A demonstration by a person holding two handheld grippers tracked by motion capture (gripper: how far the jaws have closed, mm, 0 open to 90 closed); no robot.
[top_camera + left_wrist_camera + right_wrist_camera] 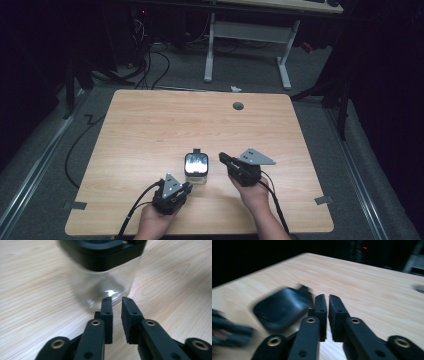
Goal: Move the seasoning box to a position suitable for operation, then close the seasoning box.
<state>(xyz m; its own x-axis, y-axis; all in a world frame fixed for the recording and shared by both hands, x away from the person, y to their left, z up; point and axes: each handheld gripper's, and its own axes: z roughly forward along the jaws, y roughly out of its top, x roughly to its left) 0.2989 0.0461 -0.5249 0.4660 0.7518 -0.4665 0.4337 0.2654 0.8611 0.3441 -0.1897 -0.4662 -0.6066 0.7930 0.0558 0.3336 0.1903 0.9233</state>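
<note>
A clear square jar (pixel 196 167) with a black lid stands on the wooden table (pixel 150 130), near its front middle. My left gripper (pixel 187 186) sits just left of and in front of the jar, jaws nearly together with nothing between them. In the left gripper view the jar (pixel 105 272) is close ahead of the gripper (pixel 117 300), a little apart from the tips. My right gripper (pixel 222 157) is just right of the jar, pointing toward it. In the right gripper view the blurred black lid (pixel 282 308) lies left of the gripper (pixel 325 297), whose jaws are almost closed on nothing.
A grey cable hole (pixel 238 106) sits in the far right part of the tabletop. Tape marks (pixel 75 205) lie at the front corners. Beyond the table stand a white desk frame (pixel 215 45) and loose floor cables (pixel 150 65).
</note>
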